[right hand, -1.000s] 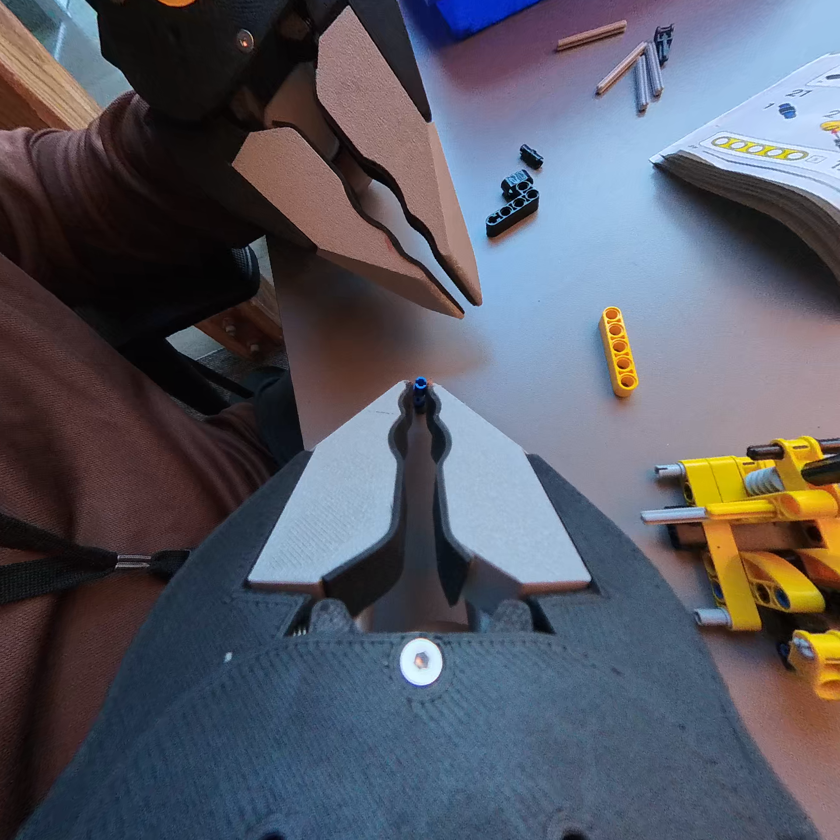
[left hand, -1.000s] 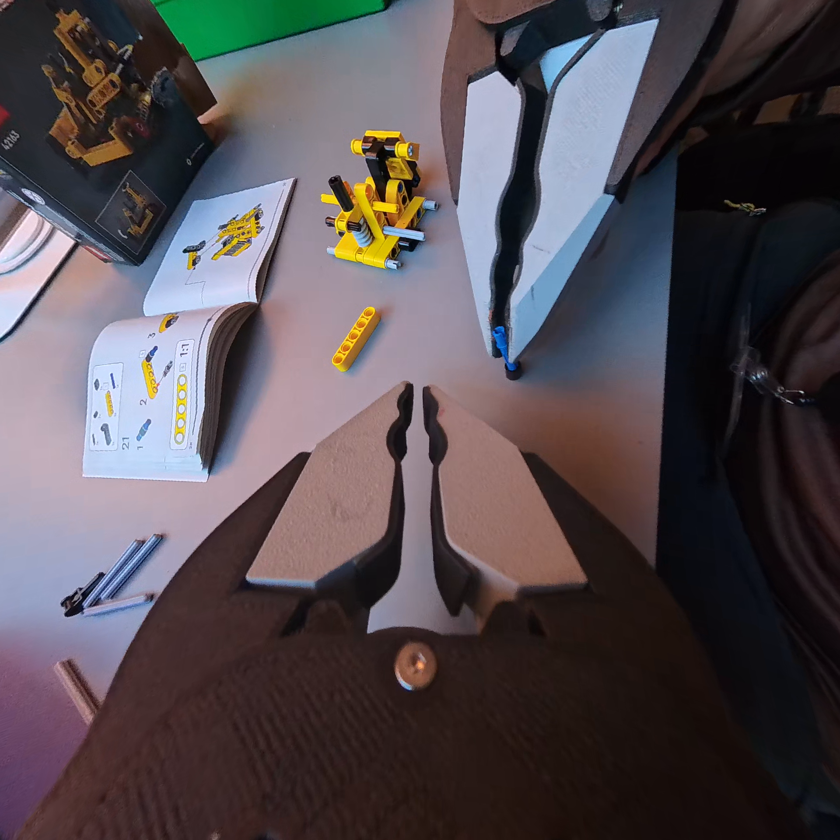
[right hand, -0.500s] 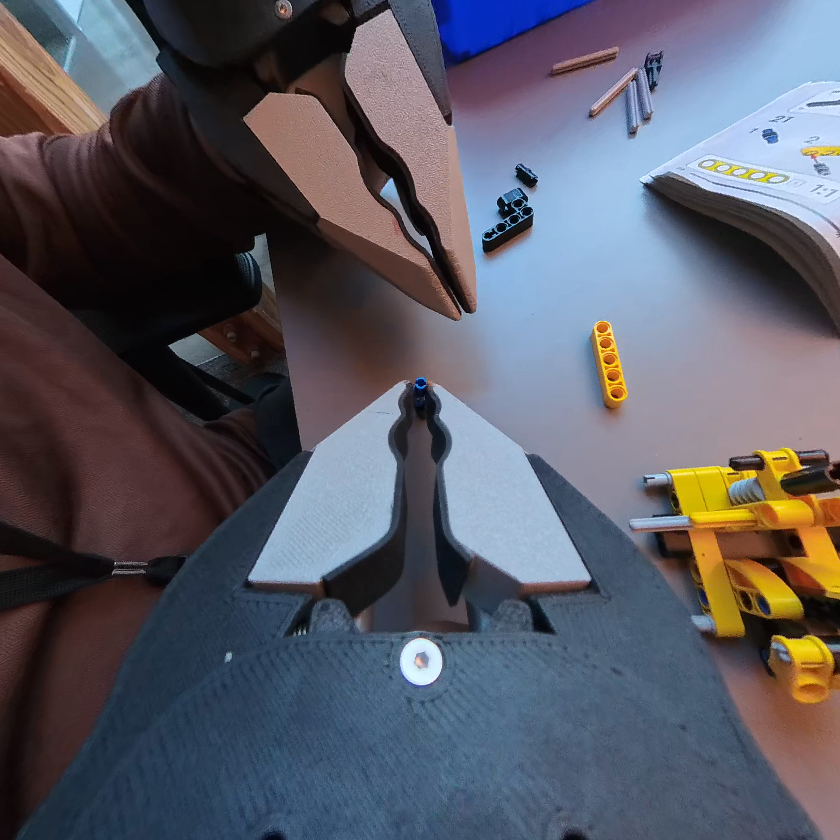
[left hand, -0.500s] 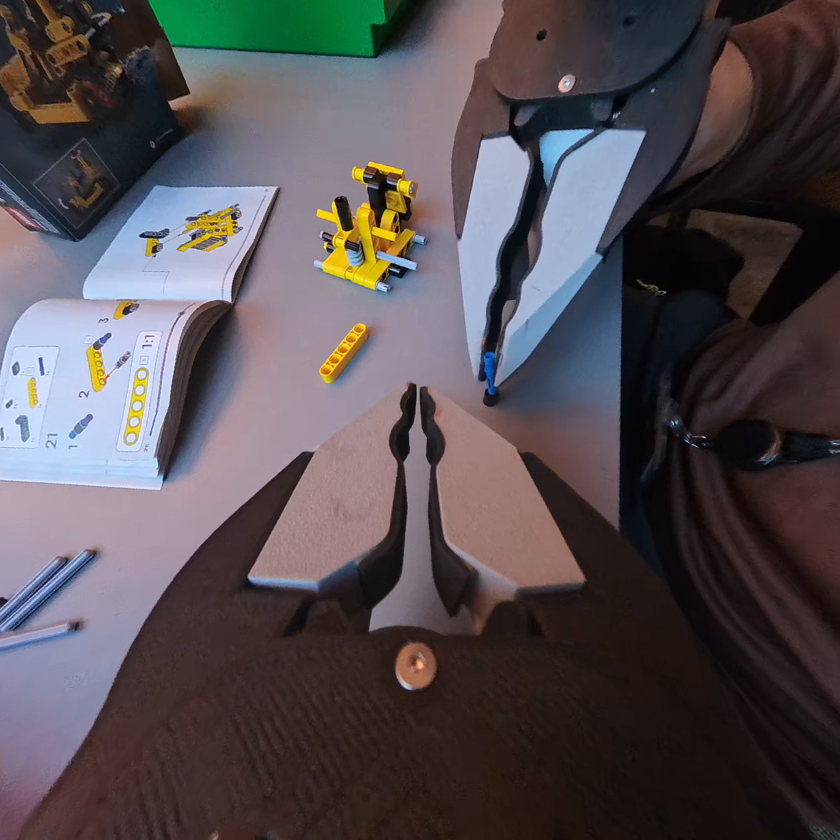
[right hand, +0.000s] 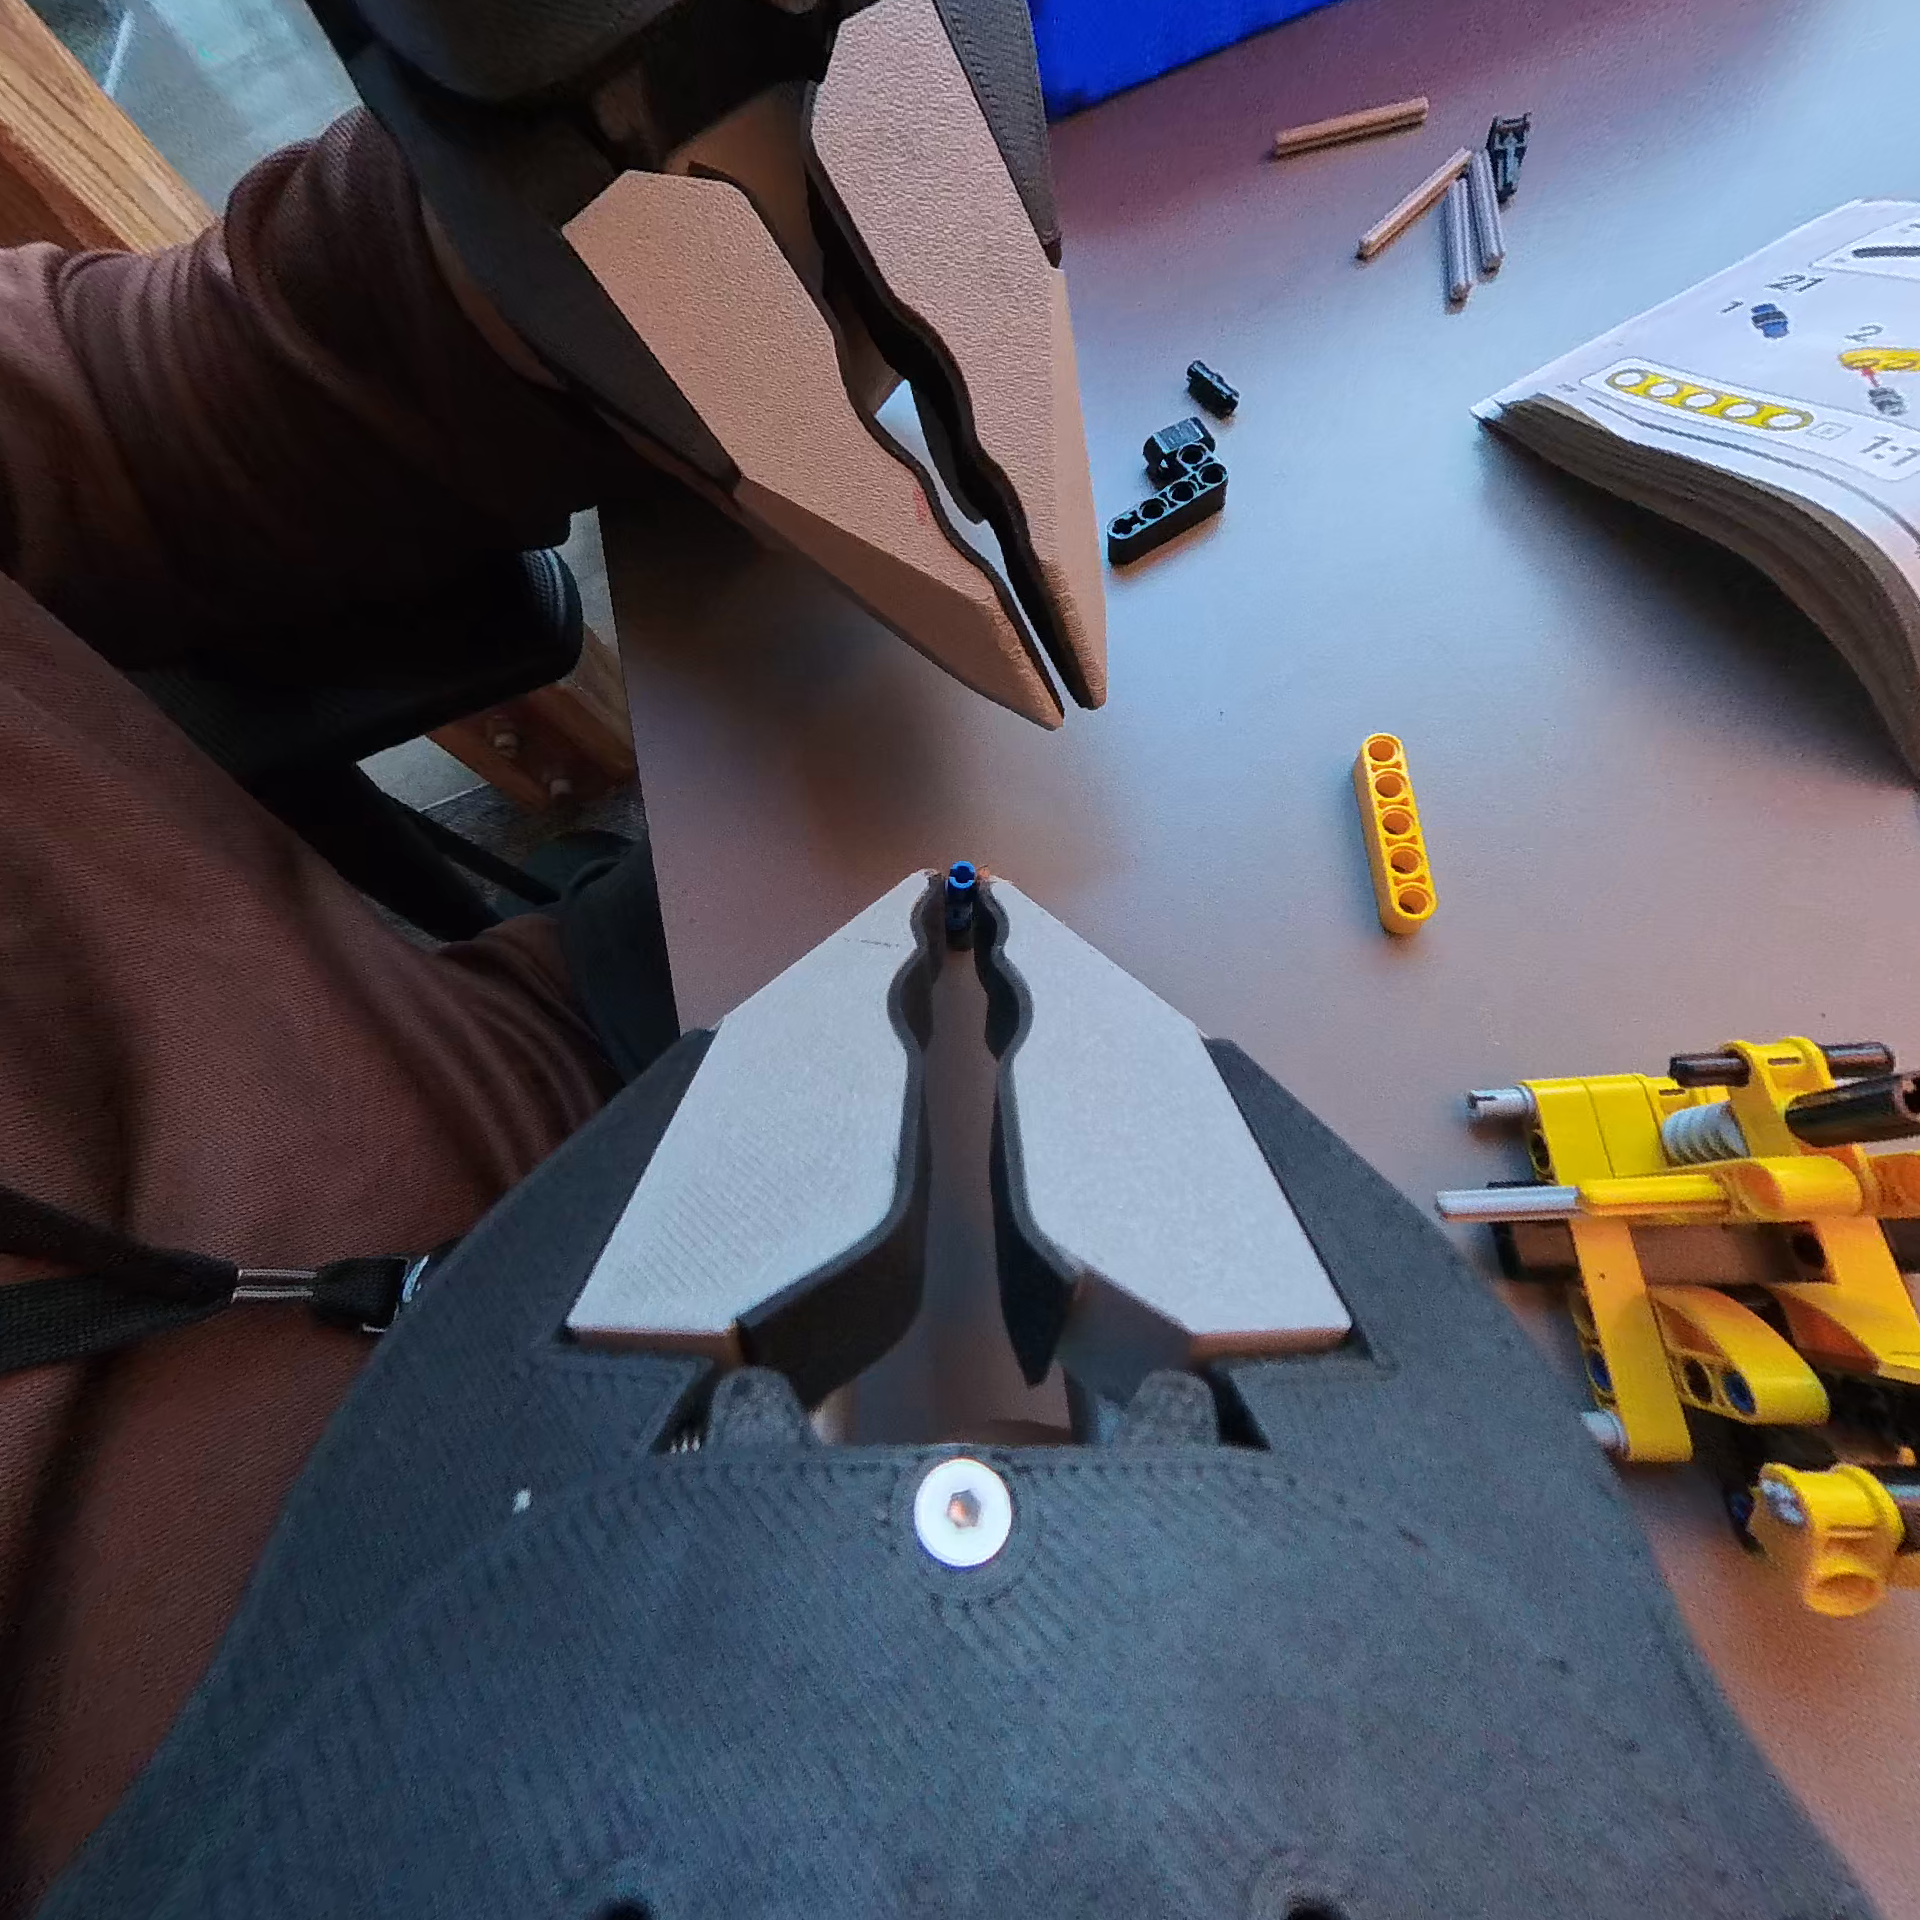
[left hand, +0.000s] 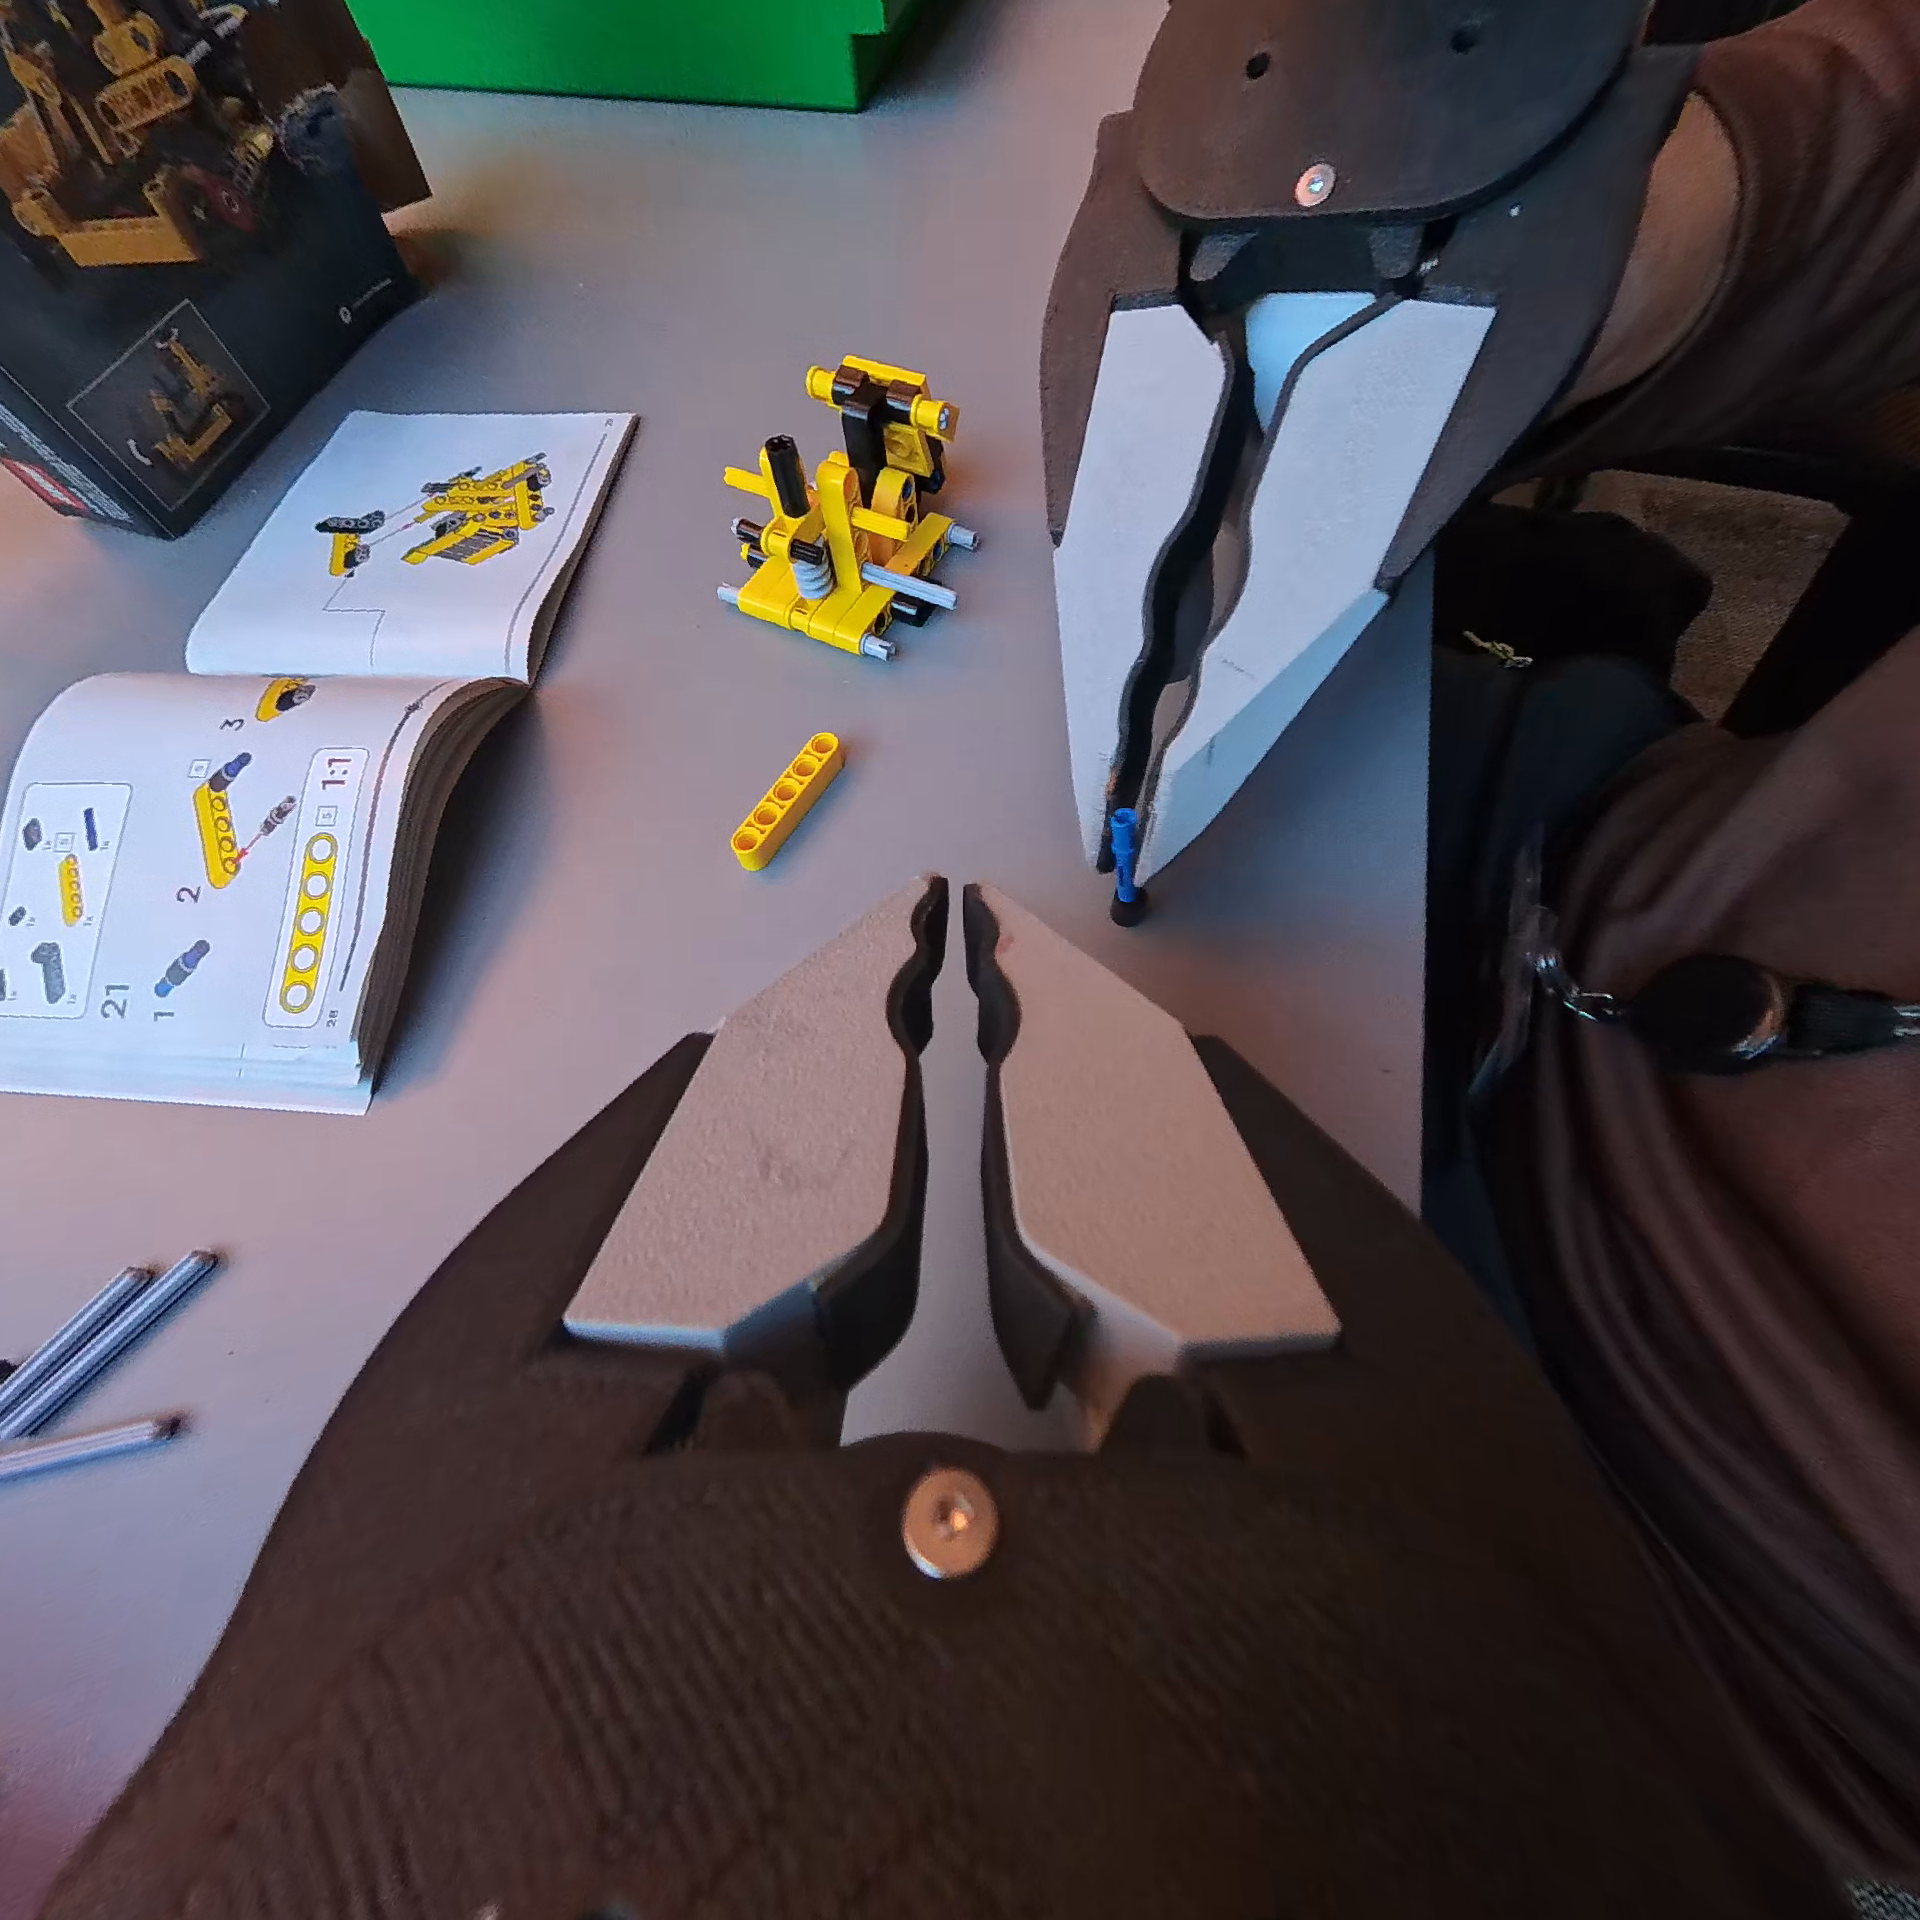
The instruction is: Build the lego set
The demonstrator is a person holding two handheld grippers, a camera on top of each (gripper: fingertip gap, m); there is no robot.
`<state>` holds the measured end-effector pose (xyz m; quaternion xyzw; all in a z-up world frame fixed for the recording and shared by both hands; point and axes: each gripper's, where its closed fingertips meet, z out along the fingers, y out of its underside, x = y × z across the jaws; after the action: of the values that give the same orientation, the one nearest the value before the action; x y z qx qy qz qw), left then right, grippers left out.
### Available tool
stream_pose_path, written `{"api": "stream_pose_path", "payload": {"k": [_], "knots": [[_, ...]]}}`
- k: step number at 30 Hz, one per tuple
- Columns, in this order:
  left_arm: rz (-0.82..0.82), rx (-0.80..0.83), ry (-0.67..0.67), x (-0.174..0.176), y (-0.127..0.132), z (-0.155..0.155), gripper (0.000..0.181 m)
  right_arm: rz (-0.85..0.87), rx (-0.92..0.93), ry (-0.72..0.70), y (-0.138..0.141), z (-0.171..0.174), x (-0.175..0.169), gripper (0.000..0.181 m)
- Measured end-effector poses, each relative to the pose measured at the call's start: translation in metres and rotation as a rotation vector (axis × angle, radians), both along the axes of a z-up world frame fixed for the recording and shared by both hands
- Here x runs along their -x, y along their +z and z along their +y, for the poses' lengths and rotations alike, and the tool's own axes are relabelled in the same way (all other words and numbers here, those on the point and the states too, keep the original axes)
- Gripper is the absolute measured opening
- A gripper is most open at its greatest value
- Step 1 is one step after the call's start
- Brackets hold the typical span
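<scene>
My right gripper (right hand: 961,883) is shut on a small blue pin (right hand: 960,896) with a black end, held upright at its tips just above the grey table near the front edge. In the left wrist view the right gripper (left hand: 1122,862) hangs tip-down with the pin (left hand: 1120,844). My left gripper (left hand: 956,894) is shut and empty, close to the left of the pin; it also shows in the right wrist view (right hand: 1081,712). A loose yellow five-hole beam (left hand: 787,802) (right hand: 1395,831) lies flat. The part-built yellow model (left hand: 842,520) (right hand: 1714,1247) stands beyond it.
An open instruction booklet (left hand: 208,883) (right hand: 1745,416) lies left, with the set's dark box (left hand: 156,208) and a green box (left hand: 623,52) behind. Grey axles (left hand: 94,1340) (right hand: 1470,223) and black pieces (right hand: 1169,504) lie loose. The table edge (left hand: 1425,1039) and a person's brown-clad body are to the right. My left and right fingertips are right by each other.
The left gripper has drawn back and swung a little, so the booklet and model sit differently in its view. The right gripper still holds the blue pin in about the same spot.
</scene>
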<state>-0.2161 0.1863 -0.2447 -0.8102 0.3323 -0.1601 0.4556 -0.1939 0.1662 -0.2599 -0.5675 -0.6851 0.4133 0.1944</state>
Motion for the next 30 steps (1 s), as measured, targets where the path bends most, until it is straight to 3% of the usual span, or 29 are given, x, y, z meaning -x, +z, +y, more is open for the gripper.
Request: {"api": "stream_pose_path", "payload": {"k": [16,22,30], "knots": [[-0.009,-0.011,-0.042,-0.005,0.002,-0.004,0.0,0.013,-0.084,0.014,-0.002,-0.001,0.001,0.003],[-0.121,-0.022,-0.109,-0.019,0.015,-0.01,0.003,0.016,-0.08,0.015,-0.002,-0.001,0.001,0.002],[-0.067,0.038,-0.145,-0.027,0.003,-0.011,0.004,0.006,-0.083,0.016,-0.003,0.0,0.002,0.002]]}}
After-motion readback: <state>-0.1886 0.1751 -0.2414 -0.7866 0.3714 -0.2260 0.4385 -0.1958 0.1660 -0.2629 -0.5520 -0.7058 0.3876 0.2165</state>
